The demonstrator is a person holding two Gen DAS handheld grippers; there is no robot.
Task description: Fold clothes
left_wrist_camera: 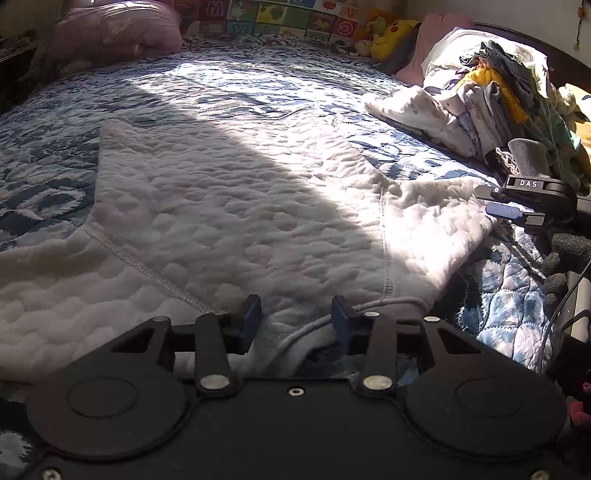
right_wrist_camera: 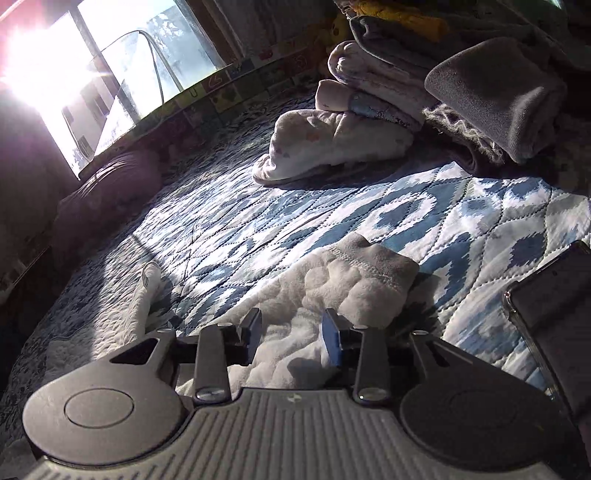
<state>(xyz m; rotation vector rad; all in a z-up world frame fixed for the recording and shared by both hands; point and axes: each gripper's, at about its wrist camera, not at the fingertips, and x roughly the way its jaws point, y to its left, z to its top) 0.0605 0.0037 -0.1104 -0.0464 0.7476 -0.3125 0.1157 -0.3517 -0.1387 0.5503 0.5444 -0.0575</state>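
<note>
Nearest the left wrist camera, the left tool [left_wrist_camera: 295,319] hovers with its blue-padded fingers spread apart, nothing between them, just over the neckline of a white quilted top [left_wrist_camera: 236,206]. That top lies spread flat on the bed [left_wrist_camera: 44,122], whose cover is a blue and white patterned quilt; one sleeve runs off to the left and the other reaches right toward the right tool [left_wrist_camera: 517,206], seen at the frame's edge. Sunlight falls across the garment's right half, while the left half lies in shadow.

From the right wrist camera, the right tool [right_wrist_camera: 291,328] also stands open, its fingers straddling the sleeve [right_wrist_camera: 332,291] of the top near its grey cuff [right_wrist_camera: 384,262], gripping nothing. A dark phone [right_wrist_camera: 554,306] lies on the quilt to the right of this sleeve.

Beyond the sleeve, a pile of clothes [right_wrist_camera: 388,110] sits near the edge of the bed, with white, grey and yellow pieces heaped together. A mauve pillow [left_wrist_camera: 118,33] and a yellow plush toy [left_wrist_camera: 395,35] rest at the far side of the bed, below a wall of colourful picture tiles [left_wrist_camera: 280,14].
</note>
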